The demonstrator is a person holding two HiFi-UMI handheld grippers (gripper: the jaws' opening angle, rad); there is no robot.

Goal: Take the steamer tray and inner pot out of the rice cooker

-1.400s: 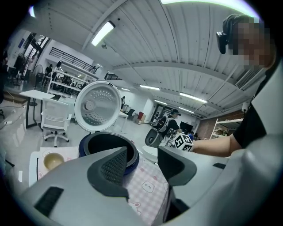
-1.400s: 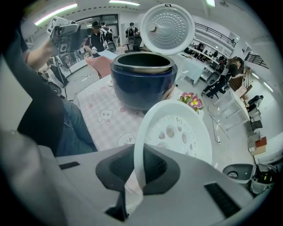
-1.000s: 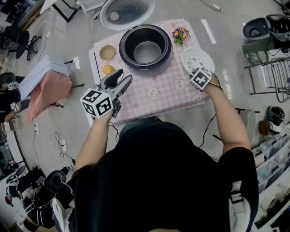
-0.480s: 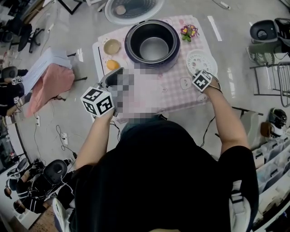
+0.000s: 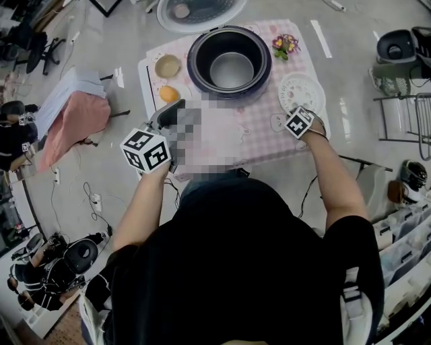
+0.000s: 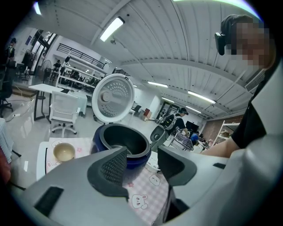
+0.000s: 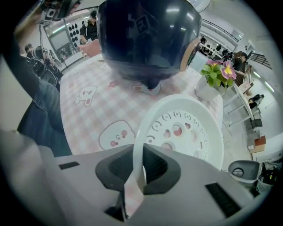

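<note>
The dark blue rice cooker [image 5: 229, 64] stands open at the back of the table, lid [image 5: 195, 10] tipped back, with the silver inner pot [image 5: 231, 69] inside it. The white perforated steamer tray [image 5: 301, 92] lies low over the pink checked cloth to the cooker's right. My right gripper [image 7: 139, 165] points steeply down and is shut on the tray's near rim [image 7: 138, 145]; its marker cube [image 5: 300, 122] shows in the head view. My left gripper [image 6: 141, 161] hangs open and empty in front of the cooker [image 6: 121, 145], at the table's near left.
A beige bowl [image 5: 167, 66] and an orange round thing [image 5: 169, 93] sit left of the cooker. A small flower pot [image 5: 285, 45] stands at the back right, just behind the tray. The table edge [image 5: 229, 165] runs close to the person's body.
The right gripper has come down with the steamer tray toward the cloth. The left gripper has barely shifted and stays open.
</note>
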